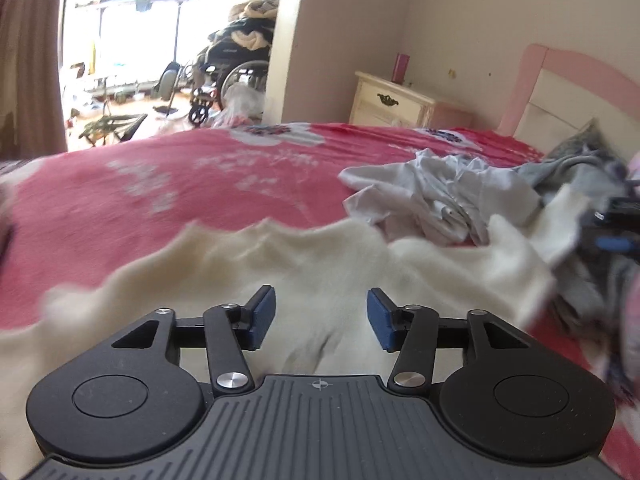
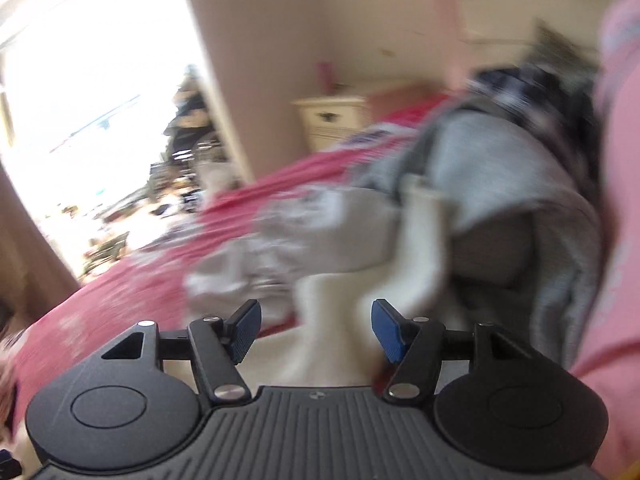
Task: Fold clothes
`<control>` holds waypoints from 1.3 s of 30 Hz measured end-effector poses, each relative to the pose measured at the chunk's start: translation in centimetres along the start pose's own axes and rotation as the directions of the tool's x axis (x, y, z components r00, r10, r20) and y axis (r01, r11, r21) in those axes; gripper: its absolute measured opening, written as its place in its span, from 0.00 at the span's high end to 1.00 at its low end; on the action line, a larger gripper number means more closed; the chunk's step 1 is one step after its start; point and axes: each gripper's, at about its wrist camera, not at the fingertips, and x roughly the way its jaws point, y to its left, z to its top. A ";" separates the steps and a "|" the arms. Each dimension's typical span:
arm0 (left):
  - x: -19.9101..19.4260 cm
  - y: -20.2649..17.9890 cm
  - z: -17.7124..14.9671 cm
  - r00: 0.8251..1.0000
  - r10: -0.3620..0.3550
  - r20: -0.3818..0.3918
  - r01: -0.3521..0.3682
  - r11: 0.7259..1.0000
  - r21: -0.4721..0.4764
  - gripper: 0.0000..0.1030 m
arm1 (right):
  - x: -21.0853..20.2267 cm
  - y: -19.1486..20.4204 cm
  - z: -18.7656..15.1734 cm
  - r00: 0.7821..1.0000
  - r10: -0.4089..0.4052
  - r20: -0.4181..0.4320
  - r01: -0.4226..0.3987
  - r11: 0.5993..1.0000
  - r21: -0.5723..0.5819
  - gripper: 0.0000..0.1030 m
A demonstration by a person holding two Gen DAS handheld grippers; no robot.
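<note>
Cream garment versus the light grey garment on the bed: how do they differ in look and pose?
The cream garment looks fuzzy and lies spread out nearest the left hand-held gripper; the light grey garment looks thin and smooth. The grey one is crumpled in a heap farther back, toward the headboard. Both lie unfolded on the pink bedspread.

Two grippers are showing, the left gripper (image 1: 321,316) and right gripper (image 2: 316,330) at the bottom of their views, each spreading two blue pads. Three loose garments are lying at centre and right: one cream garment (image 1: 280,280), one white shirt (image 1: 432,196), one grey garment (image 1: 576,168). One nightstand (image 1: 390,100) and one wheelchair (image 1: 228,76) are sitting further up.
</note>
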 end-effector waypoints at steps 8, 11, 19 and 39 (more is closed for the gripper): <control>-16.0 16.2 -7.6 0.896 0.438 -0.069 -0.432 0.828 -0.358 0.46 | -1.3 4.8 -2.4 0.972 0.187 -0.143 -0.187 0.982 0.015 0.37; -18.5 23.2 -11.9 0.805 0.573 -0.152 -0.549 0.623 -0.558 0.44 | -1.4 5.9 -3.5 0.956 0.216 -0.200 -0.212 0.976 0.040 0.37; -18.2 33.3 -17.5 0.850 0.510 -0.132 -0.342 0.344 -0.874 0.40 | -3.2 6.3 -4.8 0.947 0.180 -0.266 -0.168 0.983 0.069 0.37; -20.9 31.8 -12.8 0.563 0.824 -0.063 -0.619 0.371 -0.692 0.94 | -2.0 6.0 -6.4 0.934 0.153 -0.322 -0.140 0.988 0.063 0.36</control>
